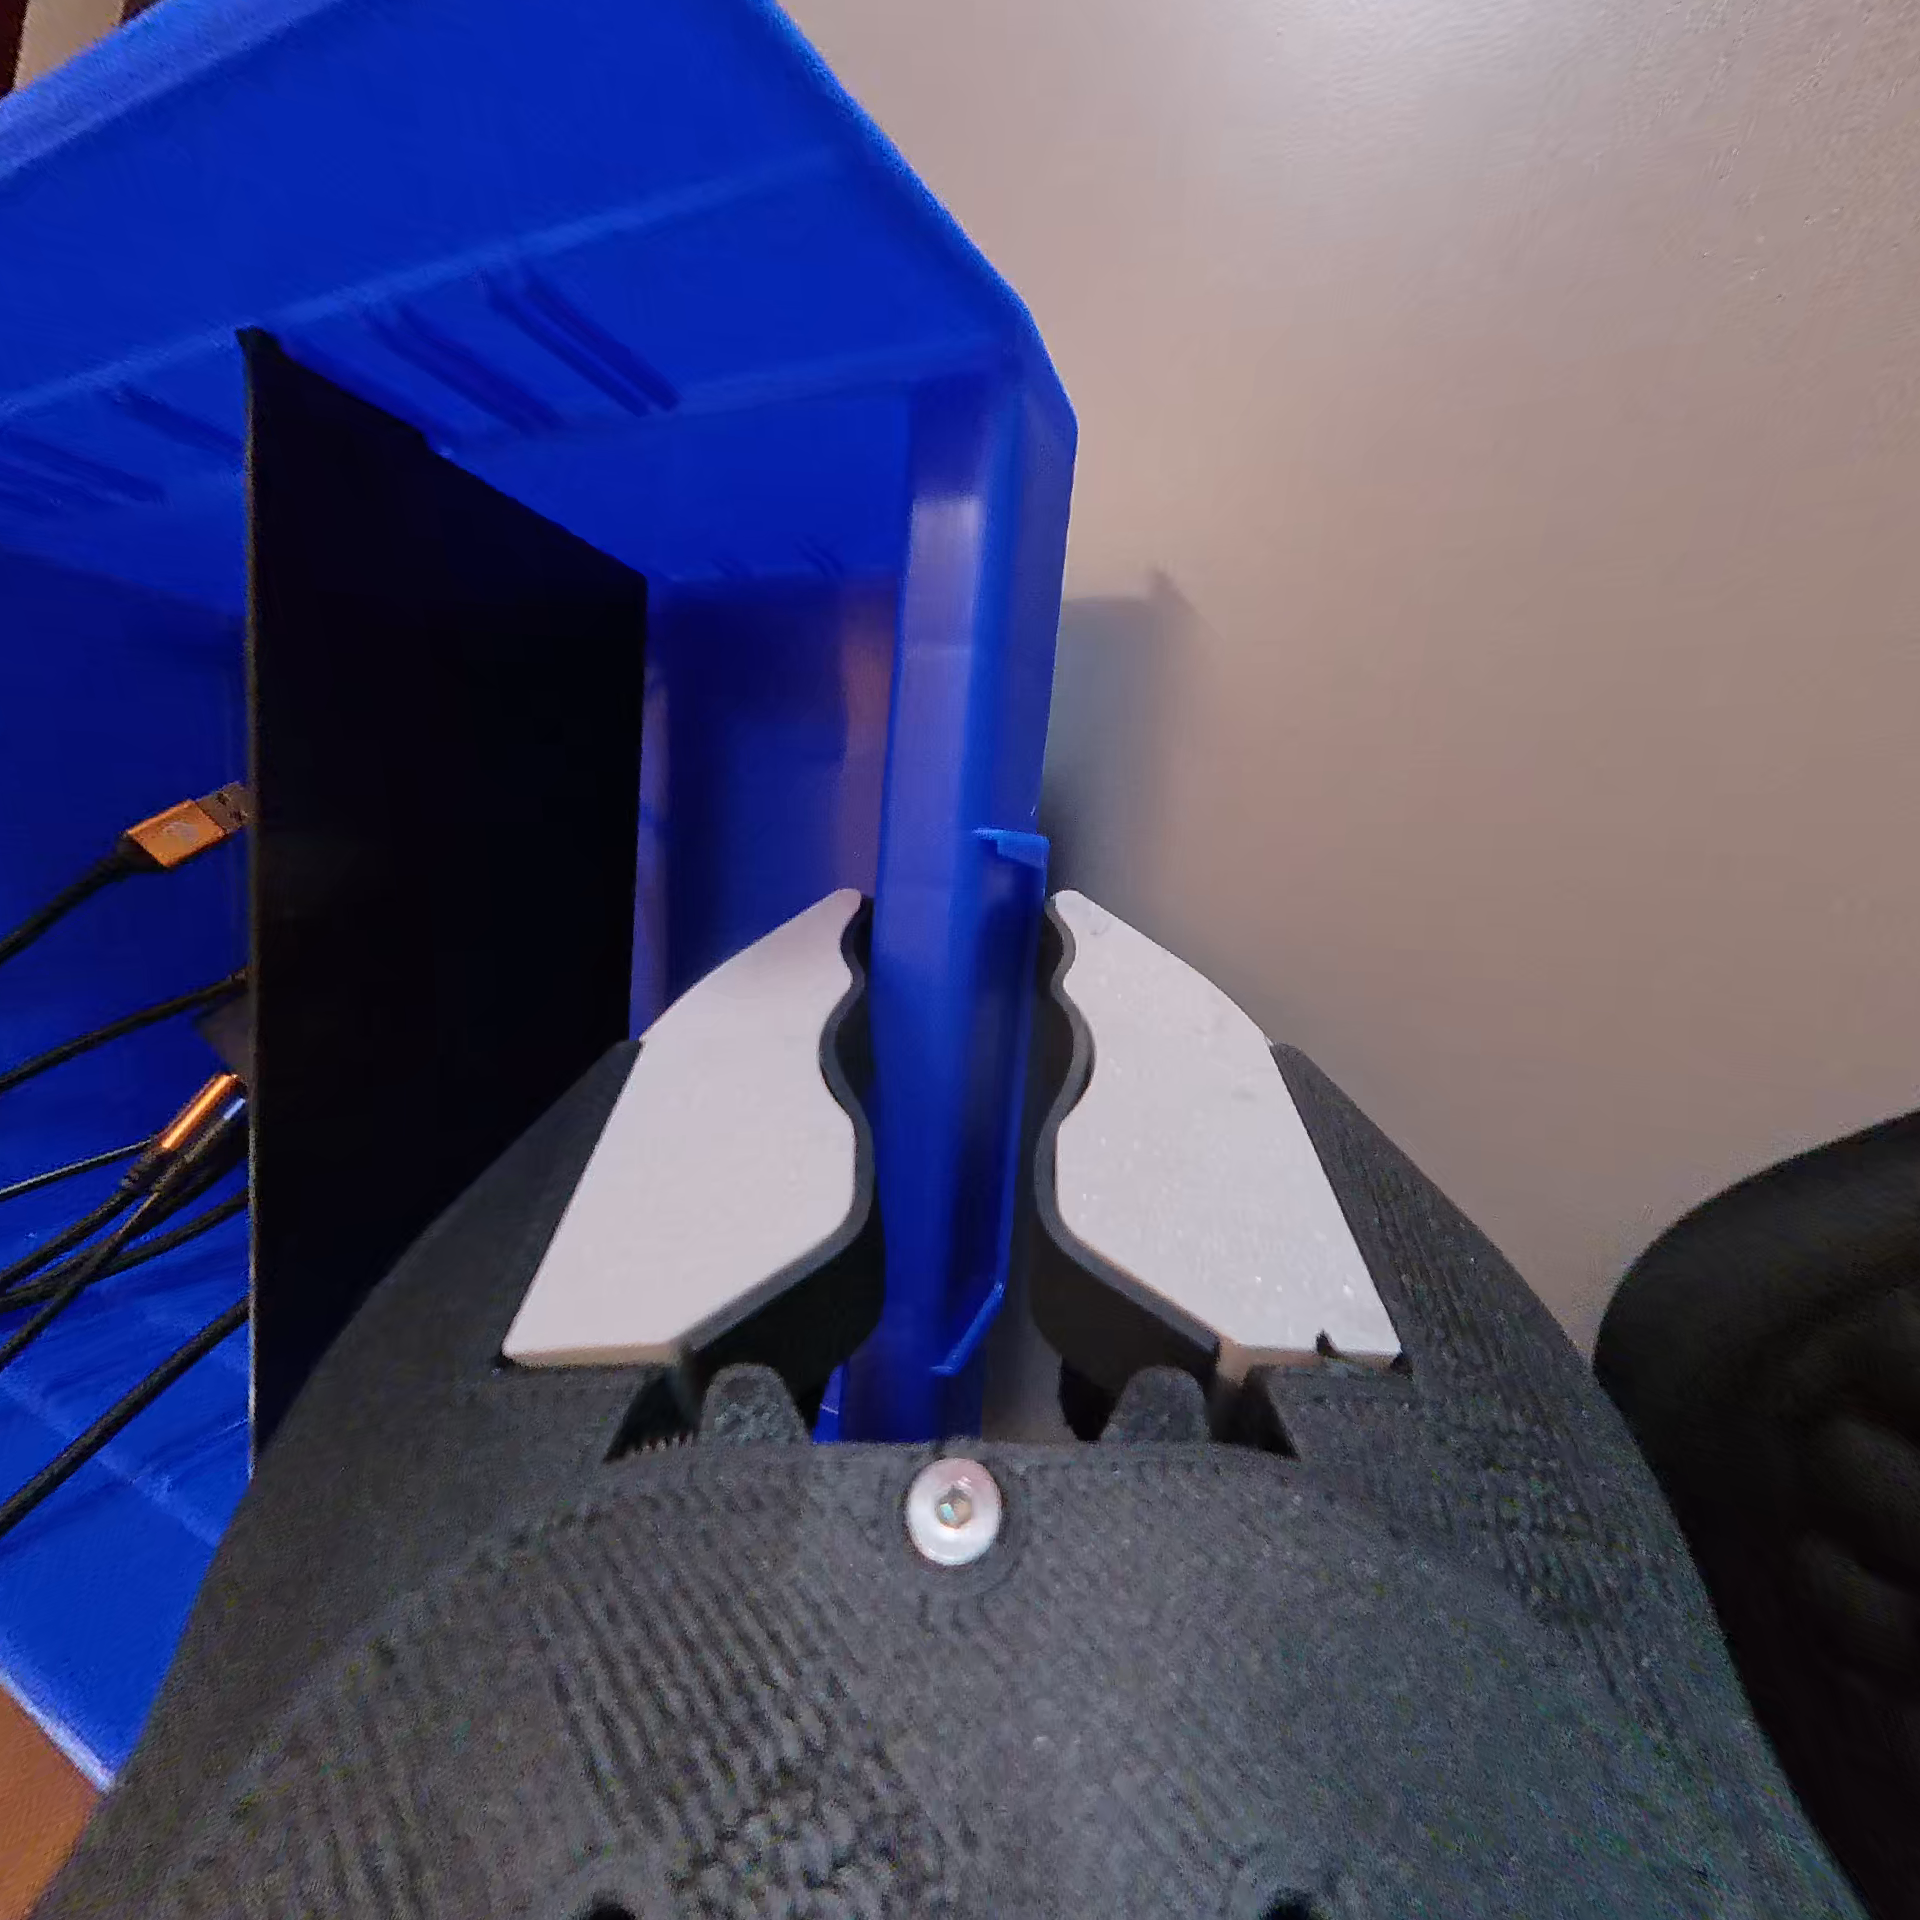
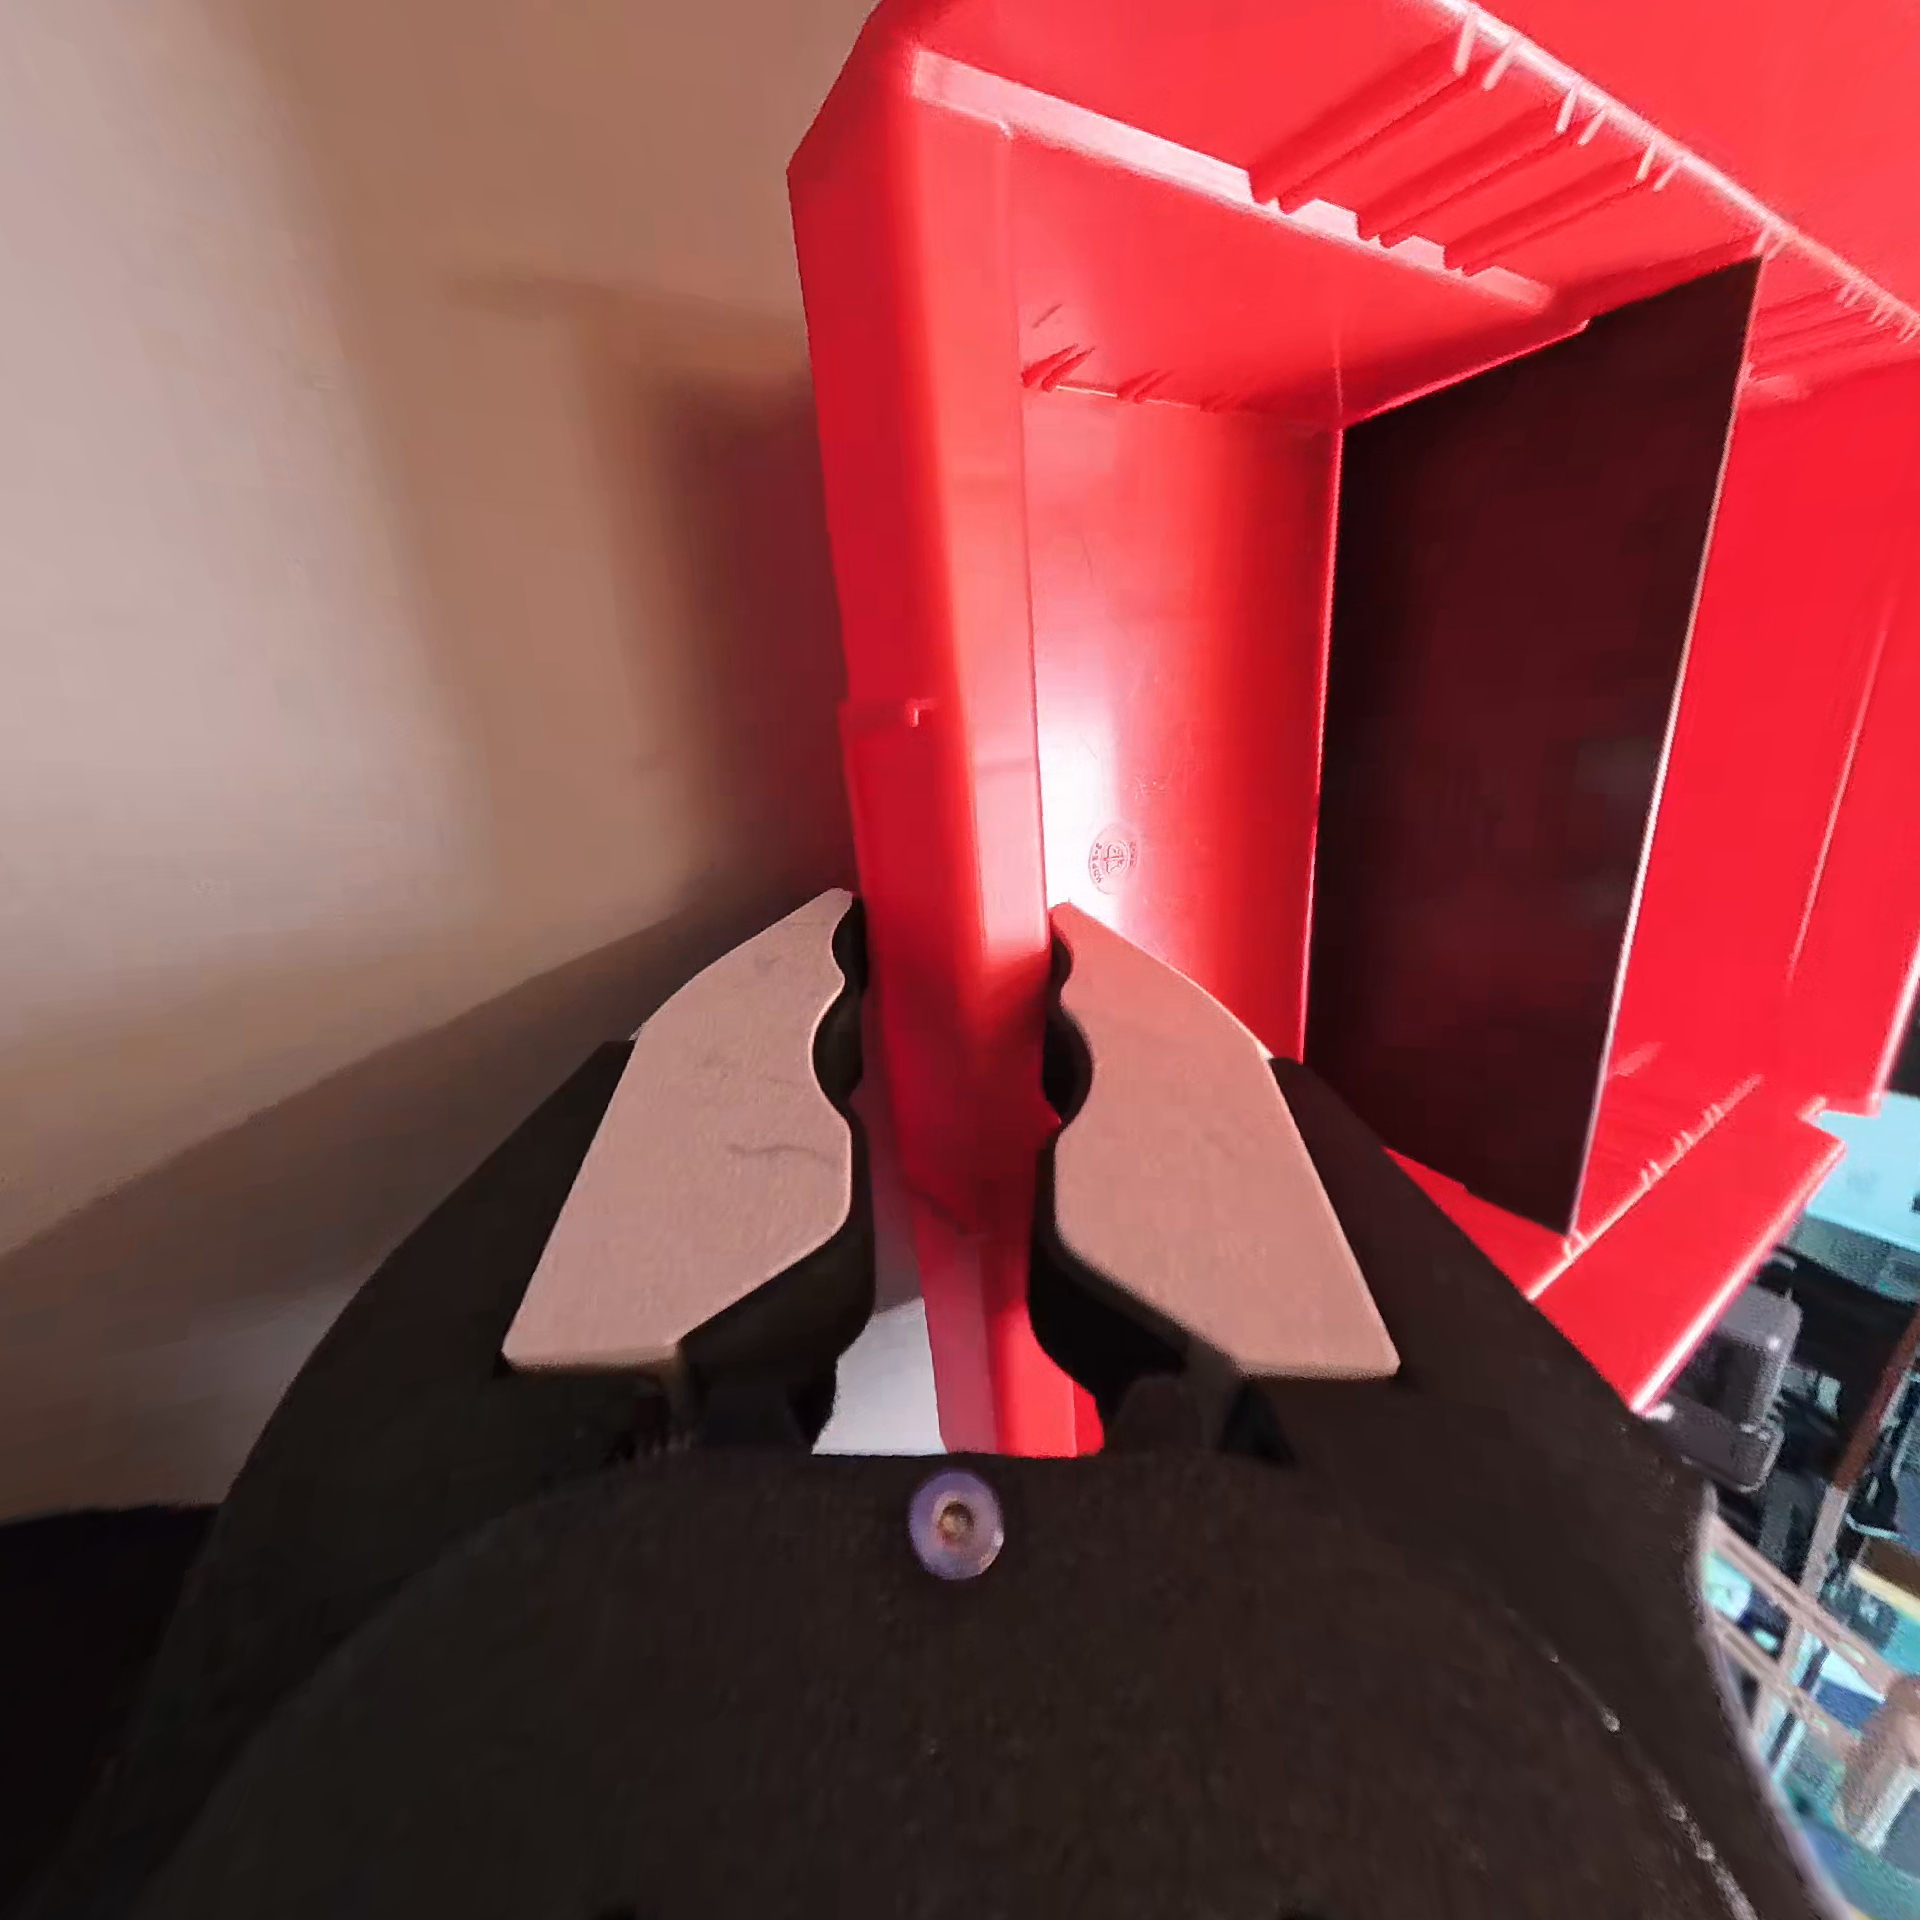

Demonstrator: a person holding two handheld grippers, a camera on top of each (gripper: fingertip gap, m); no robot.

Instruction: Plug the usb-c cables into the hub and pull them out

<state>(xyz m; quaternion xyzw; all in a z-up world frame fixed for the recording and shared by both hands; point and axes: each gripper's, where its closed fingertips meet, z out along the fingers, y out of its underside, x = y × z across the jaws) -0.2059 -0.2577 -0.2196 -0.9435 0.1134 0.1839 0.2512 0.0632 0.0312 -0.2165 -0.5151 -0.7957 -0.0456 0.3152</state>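
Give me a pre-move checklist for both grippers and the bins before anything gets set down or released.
1. Left gripper grip on the blue bin: ok, fingers closed on its wall edge.
2. Right gripper grip on the red bin: ok, fingers closed on its wall edge.
3. Cables contained: ok, they lie in the blue bin beyond the black divider; orange-tipped plugs visible.
4. Hub located: cannot tell, no view shows it.
5. Red bin contents: cannot tell; only a dark divider shows, and the space beyond it is hidden.
6. Surface under the bins: cannot tell, hidden in both views.
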